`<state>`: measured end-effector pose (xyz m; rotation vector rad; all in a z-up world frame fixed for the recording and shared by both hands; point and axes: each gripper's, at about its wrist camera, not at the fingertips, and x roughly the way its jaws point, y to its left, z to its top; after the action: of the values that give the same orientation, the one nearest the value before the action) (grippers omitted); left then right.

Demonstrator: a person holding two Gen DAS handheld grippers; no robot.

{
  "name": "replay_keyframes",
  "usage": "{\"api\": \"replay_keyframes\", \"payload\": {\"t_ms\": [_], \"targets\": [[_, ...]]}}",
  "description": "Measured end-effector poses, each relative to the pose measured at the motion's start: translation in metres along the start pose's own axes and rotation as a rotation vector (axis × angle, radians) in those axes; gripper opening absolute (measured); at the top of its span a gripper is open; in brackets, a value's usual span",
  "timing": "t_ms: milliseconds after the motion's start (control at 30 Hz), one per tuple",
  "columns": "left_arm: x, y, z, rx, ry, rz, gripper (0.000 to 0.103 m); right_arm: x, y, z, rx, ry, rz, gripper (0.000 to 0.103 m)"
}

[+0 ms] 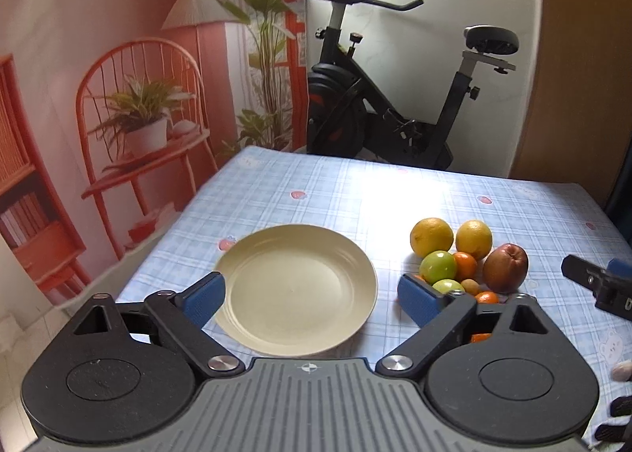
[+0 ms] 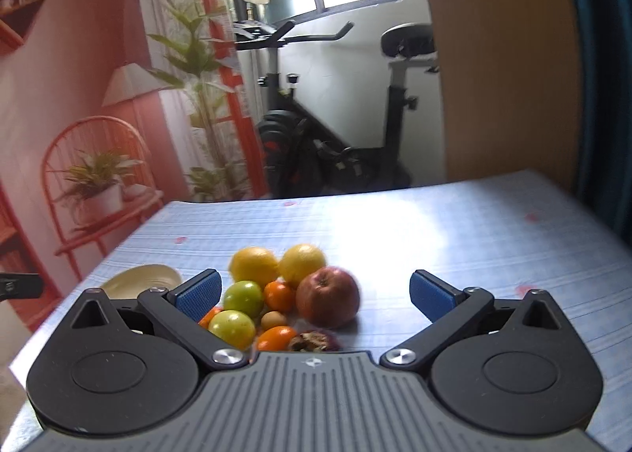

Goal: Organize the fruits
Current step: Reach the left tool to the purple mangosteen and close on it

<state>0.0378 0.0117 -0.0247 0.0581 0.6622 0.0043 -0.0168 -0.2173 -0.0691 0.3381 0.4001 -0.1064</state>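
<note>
Plate [image 1: 296, 290] whole in left view; right clips it

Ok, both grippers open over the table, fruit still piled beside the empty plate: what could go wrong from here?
1. The fruits touch one another, so grabbing the red apple may send the lemons rolling across the table.
2. The small orange sits wedged among others, so open fingers could nudge neighbours.
3. The shallow plate may not stop round fruit.

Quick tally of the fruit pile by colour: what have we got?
Yellow round fruits: 2
Green round fruits: 2
Small orange fruits: 3 seen
Red apple: 1
Tiny tan fruit: 1
Dark reddish piece, half hidden: 1
Total: 10 in view
</note>
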Motion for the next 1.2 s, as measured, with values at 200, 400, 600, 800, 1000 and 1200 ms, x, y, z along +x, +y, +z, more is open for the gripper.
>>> {"api": "replay_keyframes", "payload": {"t_ms": [200, 400, 600, 800, 1000, 1200], "targets": [[0.022, -0.011, 0.002, 0.04, -0.035, 0.06, 0.088, 0.018, -0.018, -0.014, -0.021, 0.026, 0.002, 0.103], [0.043, -0.02, 0.01, 0.048, 0.02, -0.066, 0.071, 0.029, -0.035, -0.028, 0.029, 0.104, 0.016, 0.103], [0.046, -0.031, 0.017, 0.054, -0.071, -0.115, 0.066, 0.03, -0.035, -0.03, -0.095, 0.092, -0.005, 0.103], [0.054, -0.047, 0.012, 0.074, -0.071, -0.122, 0.064, 0.045, -0.031, -0.041, -0.23, 0.162, 0.075, 0.097], [0.065, -0.055, 0.012, 0.098, -0.039, -0.21, 0.059, 0.055, -0.037, -0.047, -0.22, 0.209, 0.128, 0.089], [0.068, -0.065, 0.011, 0.151, -0.056, -0.256, 0.054, 0.057, -0.042, -0.057, -0.273, 0.225, 0.206, 0.078]]}}
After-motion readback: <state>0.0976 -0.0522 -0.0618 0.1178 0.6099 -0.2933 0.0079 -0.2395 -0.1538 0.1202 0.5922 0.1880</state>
